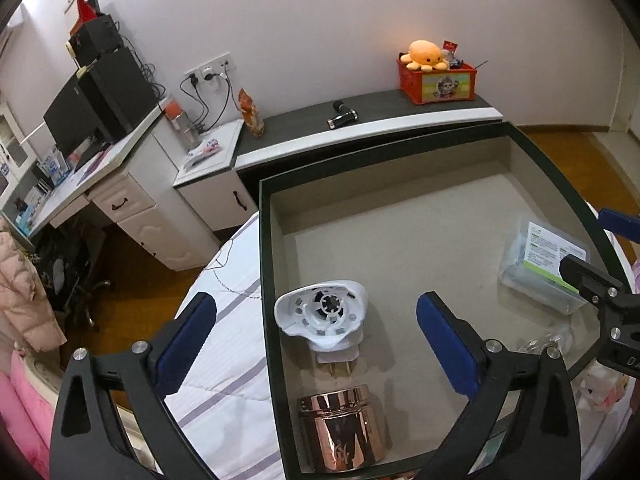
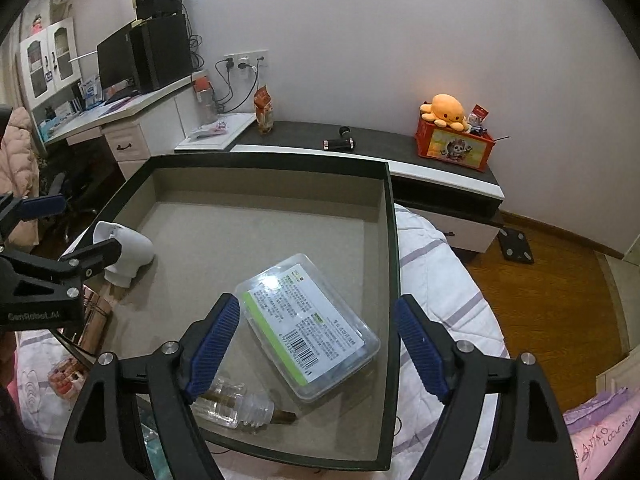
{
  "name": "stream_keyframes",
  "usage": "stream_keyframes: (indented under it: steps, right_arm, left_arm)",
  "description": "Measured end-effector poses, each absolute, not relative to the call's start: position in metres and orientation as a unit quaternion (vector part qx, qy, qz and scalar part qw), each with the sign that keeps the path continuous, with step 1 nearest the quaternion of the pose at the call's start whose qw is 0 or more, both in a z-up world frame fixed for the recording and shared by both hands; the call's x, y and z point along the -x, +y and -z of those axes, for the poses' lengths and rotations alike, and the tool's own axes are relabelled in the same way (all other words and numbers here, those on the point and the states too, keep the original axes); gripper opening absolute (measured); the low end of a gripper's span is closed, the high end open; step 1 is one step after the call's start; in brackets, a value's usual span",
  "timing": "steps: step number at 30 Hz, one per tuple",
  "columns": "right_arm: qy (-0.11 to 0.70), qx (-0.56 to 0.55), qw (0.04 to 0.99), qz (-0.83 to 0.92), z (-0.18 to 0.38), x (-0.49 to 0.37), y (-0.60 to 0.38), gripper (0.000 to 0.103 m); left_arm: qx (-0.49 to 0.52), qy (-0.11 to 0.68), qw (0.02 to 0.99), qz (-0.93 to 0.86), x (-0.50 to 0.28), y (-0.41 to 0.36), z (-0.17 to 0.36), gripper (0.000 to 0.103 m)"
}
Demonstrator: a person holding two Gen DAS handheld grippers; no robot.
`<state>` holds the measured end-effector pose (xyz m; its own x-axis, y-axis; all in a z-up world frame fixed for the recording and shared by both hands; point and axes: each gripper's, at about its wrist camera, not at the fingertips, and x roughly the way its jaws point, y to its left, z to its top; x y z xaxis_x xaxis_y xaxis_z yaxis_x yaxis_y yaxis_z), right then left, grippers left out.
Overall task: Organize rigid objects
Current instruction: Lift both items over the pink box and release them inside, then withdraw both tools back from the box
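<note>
Through the left wrist camera, the left gripper (image 1: pixel 316 330) is hovering with its blue pads spread wide and gripping nothing, straddling the near left rim of the dark-edged tray (image 1: pixel 264 280), which is lying on a striped bedspread (image 1: pixel 224 364); that stance looks like a pause above goods already sorted inside, not a grasp in progress. Directly between the pads, the white plug-in device (image 1: pixel 322 314) is sitting on the tray's beige floor with its two prongs pointing toward the camera, and the shiny copper jar (image 1: pixel 342 426) is standing just nearer, both tucked along the left wall, probably to leave the middle free. At the right side, the clear plastic box (image 1: pixel 540 268) is resting on the floor, partly covered by the right gripper's finger. Through the right wrist camera, the right gripper (image 2: pixel 316 352) is likewise hanging fully open and empty over the tray's near right corner, its pads flanking the clear plastic box (image 2: pixel 308 326), which is lying flat and skewed, label and barcode facing up, seemingly just put down or about to be squared. A small clear glass bottle (image 2: pixel 232 404) is lying on its side against the near wall, beside the box's near corner; whether they touch I cannot tell. The box looks rigid, smooth and transparent, so a grip across its narrow width should be holding best.
</note>
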<state>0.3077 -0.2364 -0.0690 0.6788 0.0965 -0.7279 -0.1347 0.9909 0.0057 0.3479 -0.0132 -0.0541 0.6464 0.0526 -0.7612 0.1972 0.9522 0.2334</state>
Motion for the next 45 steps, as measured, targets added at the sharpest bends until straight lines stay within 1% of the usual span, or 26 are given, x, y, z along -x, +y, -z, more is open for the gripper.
stream_keyframes:
  steps: [10, 16, 22, 28, 33, 39, 45]
  right_arm:
    - [0.394, 0.006, 0.916, -0.068, 0.061, -0.306, -0.242, 0.081]
    - [0.366, 0.008, 0.929, -0.063, 0.034, -0.277, -0.243, 0.081]
    - [0.334, 0.015, 0.94, -0.066, 0.004, -0.234, -0.244, 0.081]
    - [0.292, 0.022, 0.954, -0.063, -0.028, -0.171, -0.245, 0.081]
    - [0.266, 0.042, 0.961, -0.06, -0.043, -0.121, -0.239, 0.081]
    - [0.248, 0.049, 0.965, -0.066, -0.042, -0.065, -0.234, 0.082]
    - [0.24, 0.042, 0.968, -0.067, -0.028, -0.031, -0.23, 0.082]
  left_arm:
    - [-0.15, 0.411, 0.898, 0.036, -0.337, -0.01, 0.042, 0.102]
    - [-0.147, 0.391, 0.908, 0.027, -0.309, -0.004, 0.017, 0.102]
    - [-0.149, 0.349, 0.925, 0.014, -0.256, 0.002, -0.018, 0.102]
    - [-0.137, 0.299, 0.944, 0.002, -0.19, 0.015, -0.054, 0.102]
    - [-0.132, 0.257, 0.957, -0.019, -0.136, 0.022, -0.071, 0.102]
    - [-0.121, 0.231, 0.965, -0.033, -0.078, 0.027, -0.069, 0.103]
    - [-0.091, 0.234, 0.967, -0.045, -0.044, 0.034, -0.051, 0.103]
